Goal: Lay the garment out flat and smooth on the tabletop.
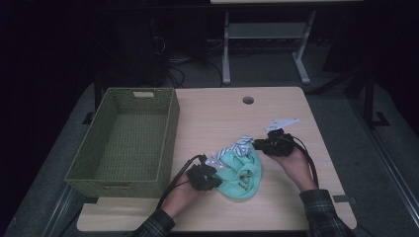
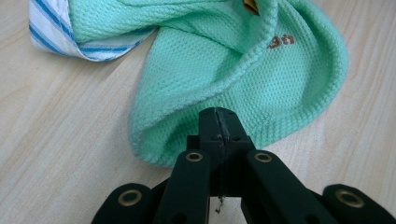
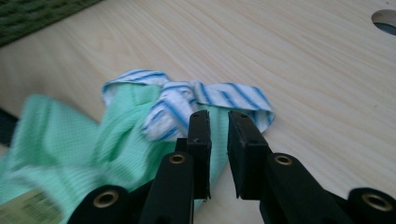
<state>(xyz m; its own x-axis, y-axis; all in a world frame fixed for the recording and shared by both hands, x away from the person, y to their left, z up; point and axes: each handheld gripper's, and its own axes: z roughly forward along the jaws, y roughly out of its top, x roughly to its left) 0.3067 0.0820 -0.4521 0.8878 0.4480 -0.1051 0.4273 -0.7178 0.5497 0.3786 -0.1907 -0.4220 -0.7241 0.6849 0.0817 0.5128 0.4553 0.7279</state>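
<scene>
Mint-green knit garment (image 1: 242, 173), crumpled near the counter's (image 1: 286, 202) front edge, just right of one woven green basket (image 1: 129, 140); its blue-striped white trim (image 1: 242, 144) points away from the person. One garment, one basket and two tools are counted. Left tool (image 2: 219, 122): jaws pressed together, clamped on the garment's lower hem. Right tool (image 3: 218, 126): jaws a narrow gap apart at the striped trim, with no fabric visibly pinched between them. Judged step: securing a second hold before lifting. To do it well, the right tool should bite a full fold of the trim rather than its edge, while the left holds firm, so that the cloth rises evenly toward the basket.
</scene>
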